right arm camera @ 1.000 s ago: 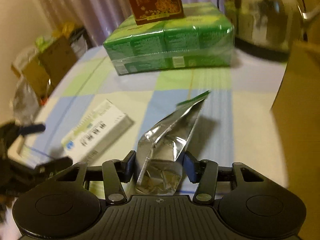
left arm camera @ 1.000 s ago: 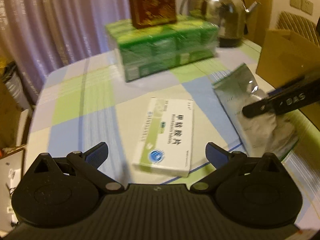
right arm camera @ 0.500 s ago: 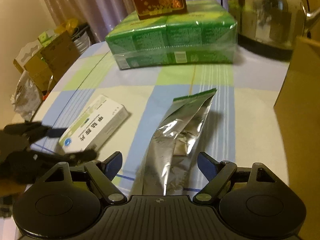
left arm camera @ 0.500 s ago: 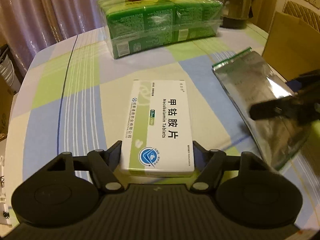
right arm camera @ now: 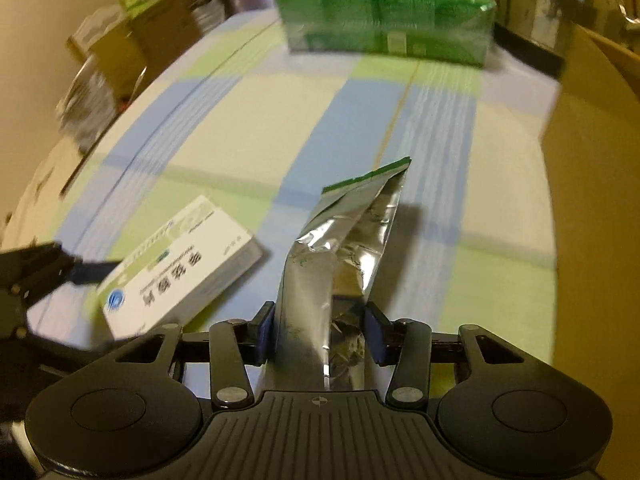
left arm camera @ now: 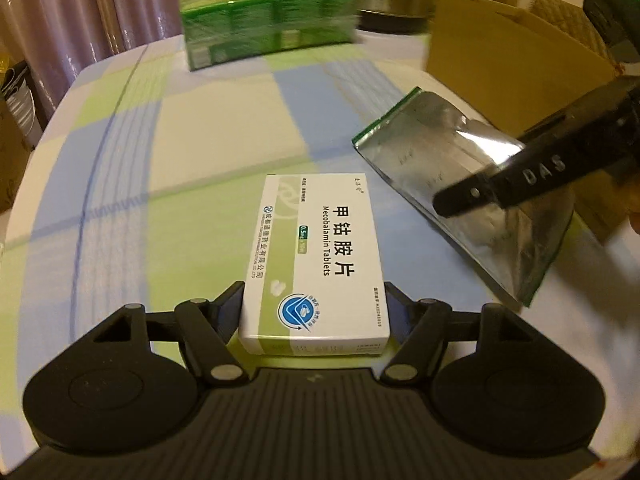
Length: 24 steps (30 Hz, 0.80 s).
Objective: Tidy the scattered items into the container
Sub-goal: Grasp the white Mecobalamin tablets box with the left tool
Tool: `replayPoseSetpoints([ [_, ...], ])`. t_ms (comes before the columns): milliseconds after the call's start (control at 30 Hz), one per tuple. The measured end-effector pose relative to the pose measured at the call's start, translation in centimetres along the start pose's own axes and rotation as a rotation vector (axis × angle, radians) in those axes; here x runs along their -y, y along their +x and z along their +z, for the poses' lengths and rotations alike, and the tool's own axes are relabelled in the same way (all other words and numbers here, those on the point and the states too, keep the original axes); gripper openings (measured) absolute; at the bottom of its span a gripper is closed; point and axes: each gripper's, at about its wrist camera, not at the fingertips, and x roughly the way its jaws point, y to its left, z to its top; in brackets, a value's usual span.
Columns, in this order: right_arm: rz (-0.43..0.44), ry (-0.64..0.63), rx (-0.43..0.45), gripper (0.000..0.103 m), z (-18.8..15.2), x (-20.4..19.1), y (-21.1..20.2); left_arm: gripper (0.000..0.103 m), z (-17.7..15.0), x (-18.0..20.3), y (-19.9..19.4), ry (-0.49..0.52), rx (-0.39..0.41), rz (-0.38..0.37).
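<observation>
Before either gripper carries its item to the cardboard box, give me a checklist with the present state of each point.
1. Left gripper clamped on the medicine box: ok, both fingers press its long sides.
2. Right gripper clamped on the foil pouch: ok, the pouch is pinched and creased between the fingers.
3. Medicine box clear of the tablecloth: cannot tell.
4. Pouch and medicine box apart: ok, a gap shows between them.
5. Cardboard box in reach of the pouch: ok, it stands just beyond it.
6. Room inside the cardboard box: cannot tell, its inside is hidden.
</observation>
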Motion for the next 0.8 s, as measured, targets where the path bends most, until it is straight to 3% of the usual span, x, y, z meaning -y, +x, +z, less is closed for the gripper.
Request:
replayPoseSetpoints([
  [167,-0.004,-0.035,-0.049,0.042,-7.5,-0.6,-4.6,0.067,-3.9,4.8,-3.6,-0.014,-0.009,-0.008],
  [267,-0.021,-0.044,-0.035,0.043,-10.1,-0.7,-6.9,0.068,-5.6,6.7,-4.9,-0.021,-0.025,-0.011],
  [300,-0.033,-0.043,-0.024,0.047,-10.7,-0.7,-7.6,0.071,-6.1,7.3,-5.2,-0.016,-0.032,-0.011],
  [333,-0.052,-0.042,-0.014,0.051,-11.1,-0.8,-8.1,0.074,-6.4,7.7,-5.3,-0.015,-0.038,-0.011],
  [400,-0.095,-0.047,0.010,0.076,-11.8,-1.1,-8.8,0.081,-6.8,8.1,-5.6,-0.010,-0.041,0.001],
  [433,-0.105,-0.048,0.021,0.079,-12.0,-1.2,-9.1,0.081,-6.9,8.2,-5.7,-0.009,-0.040,0.007],
  [633,-0.084,-0.028,0.033,0.082,-12.2,-1.8,-8.6,0.084,-5.4,8.1,-5.8,0.003,-0.034,0.028],
  [800,-0.071,-0.004,0.013,0.083,-11.7,-1.4,-7.5,0.084,-4.0,8.2,-4.1,0.030,-0.078,0.002],
])
